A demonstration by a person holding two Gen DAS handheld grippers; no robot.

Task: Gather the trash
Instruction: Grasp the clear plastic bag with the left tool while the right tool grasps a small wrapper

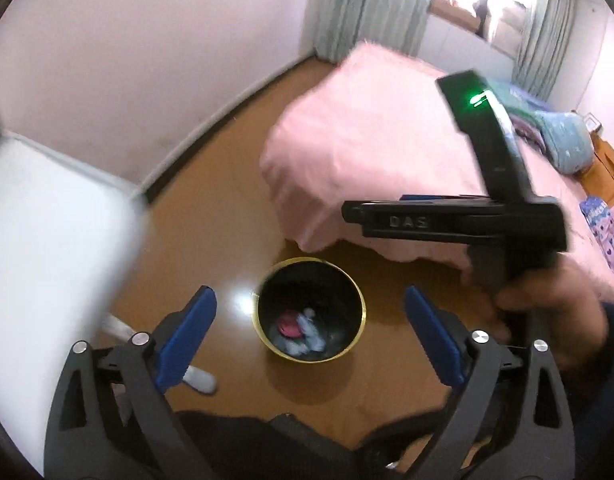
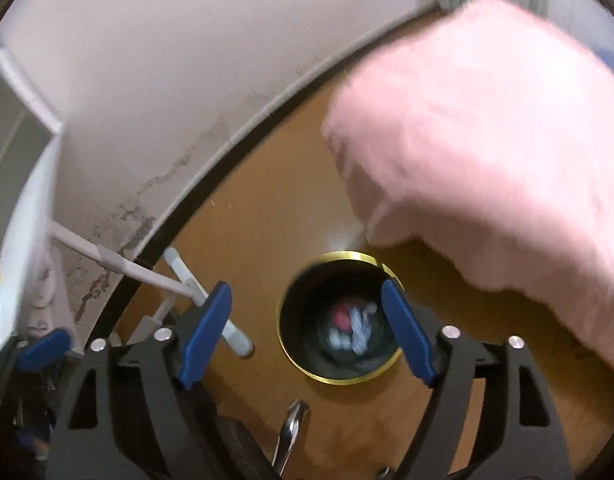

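Note:
A black trash bin with a gold rim (image 1: 361,322) stands on the wooden floor by the bed; it also shows in the right wrist view (image 2: 285,344). Inside lie a pink scrap (image 1: 287,326) and crumpled white-blue paper (image 1: 313,334), blurred in the right wrist view (image 2: 353,330). My left gripper (image 1: 311,336) is open and empty above the bin. My right gripper (image 2: 307,336) is open and empty, also above the bin. In the left wrist view its body (image 1: 459,222) shows from the side, held by a hand; its fingers are hidden there.
A bed with a pink cover (image 1: 371,144) fills the right side, also in the right wrist view (image 2: 487,152). White furniture (image 1: 47,240) stands at left with white legs on the floor (image 2: 211,300). The wall and baseboard (image 1: 211,128) run behind.

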